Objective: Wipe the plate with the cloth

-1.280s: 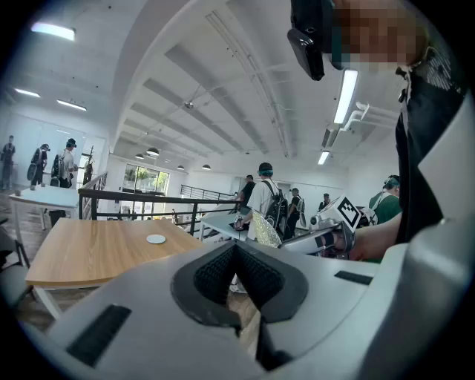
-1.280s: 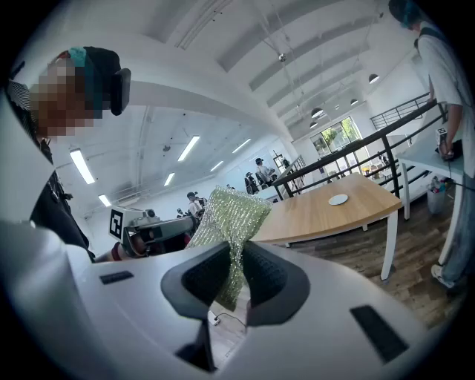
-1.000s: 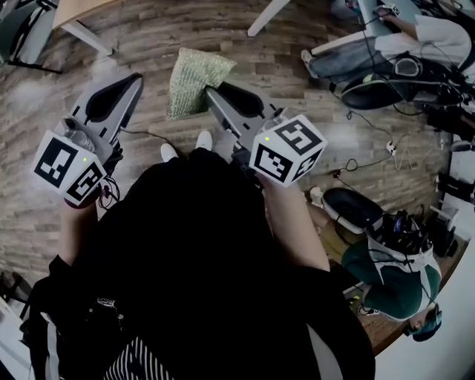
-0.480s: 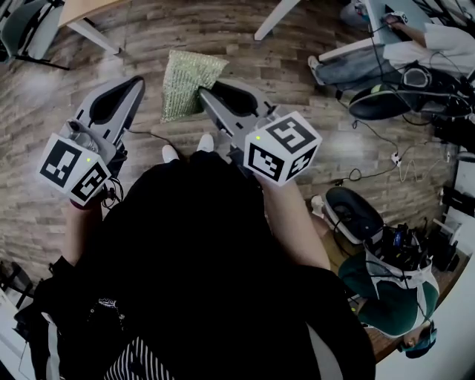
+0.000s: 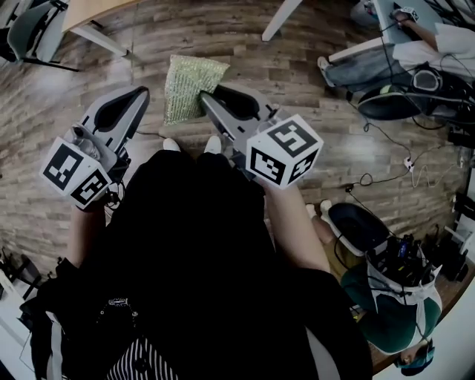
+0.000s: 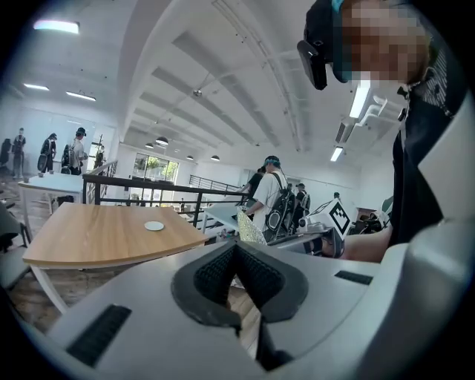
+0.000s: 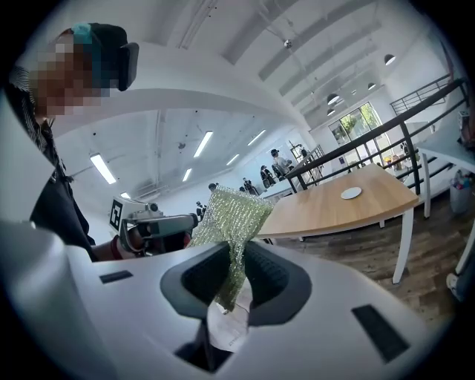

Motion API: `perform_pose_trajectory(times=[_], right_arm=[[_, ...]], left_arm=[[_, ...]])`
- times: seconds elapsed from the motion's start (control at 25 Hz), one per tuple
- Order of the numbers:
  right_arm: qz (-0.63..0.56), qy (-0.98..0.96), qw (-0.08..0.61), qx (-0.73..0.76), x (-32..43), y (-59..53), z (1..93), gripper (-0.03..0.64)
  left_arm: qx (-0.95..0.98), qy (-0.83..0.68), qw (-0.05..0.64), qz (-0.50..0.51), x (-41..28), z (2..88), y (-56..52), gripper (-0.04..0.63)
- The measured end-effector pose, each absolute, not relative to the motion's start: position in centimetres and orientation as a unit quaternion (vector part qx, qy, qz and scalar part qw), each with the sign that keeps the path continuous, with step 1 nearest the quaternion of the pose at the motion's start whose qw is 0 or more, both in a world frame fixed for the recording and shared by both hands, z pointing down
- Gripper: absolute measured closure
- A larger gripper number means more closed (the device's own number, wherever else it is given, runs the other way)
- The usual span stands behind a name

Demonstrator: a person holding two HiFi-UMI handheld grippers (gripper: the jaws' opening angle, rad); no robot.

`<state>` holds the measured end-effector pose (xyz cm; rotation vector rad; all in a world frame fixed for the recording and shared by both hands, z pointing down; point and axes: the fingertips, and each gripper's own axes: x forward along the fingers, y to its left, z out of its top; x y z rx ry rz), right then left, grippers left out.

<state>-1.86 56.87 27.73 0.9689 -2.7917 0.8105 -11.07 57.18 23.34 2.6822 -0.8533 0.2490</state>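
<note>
A green-yellow cloth (image 5: 190, 86) hangs in the air over the wooden floor, and my right gripper (image 5: 203, 98) is shut on its lower right edge. In the right gripper view the cloth (image 7: 231, 220) stands up from between the closed jaws. My left gripper (image 5: 139, 92) is held level to the left of the cloth, shut with nothing in it; its pads (image 6: 253, 274) meet at the tip. A small white plate (image 6: 154, 225) lies on a light wooden table (image 6: 96, 239) some way ahead; the right gripper view shows that plate (image 7: 351, 193) too.
The wooden table's corner (image 5: 95, 6) and a chair (image 5: 28, 31) sit at the far left, a white table leg (image 5: 280, 18) ahead. Seated people (image 5: 392, 312), bags and cables (image 5: 386, 141) crowd the right side. A black railing (image 6: 141, 191) and standing people (image 6: 269, 200) lie beyond.
The floor and the seated people have slid down the head view as I move toward the table. Both grippers keep their pose, with the cloth still in the right one.
</note>
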Motion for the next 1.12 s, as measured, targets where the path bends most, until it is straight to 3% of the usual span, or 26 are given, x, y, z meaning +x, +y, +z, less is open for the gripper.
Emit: perform_pose_trajectory(times=[0.24, 0.72, 1.12], right_arm=[[0.277, -0.902, 0.023, 0.331, -1.9, 56.0, 27.5, 0.554], [0.252, -0.876, 0.038, 0.409, 0.6, 44.4, 25.2, 0.554], [0.244, -0.871, 0.052, 0.423, -4.9, 36.9, 23.3, 0.554]], left_arm=[[0.947, -0.272, 0.161, 0.054, -11.5, 22.4, 55.8, 0.603], [0.970, -0.208, 0.121, 0.046, -9.2, 21.2, 42.3, 0.603], [0.974, -0.192, 0.120, 0.021, -14.5, 20.4, 34.4, 0.603]])
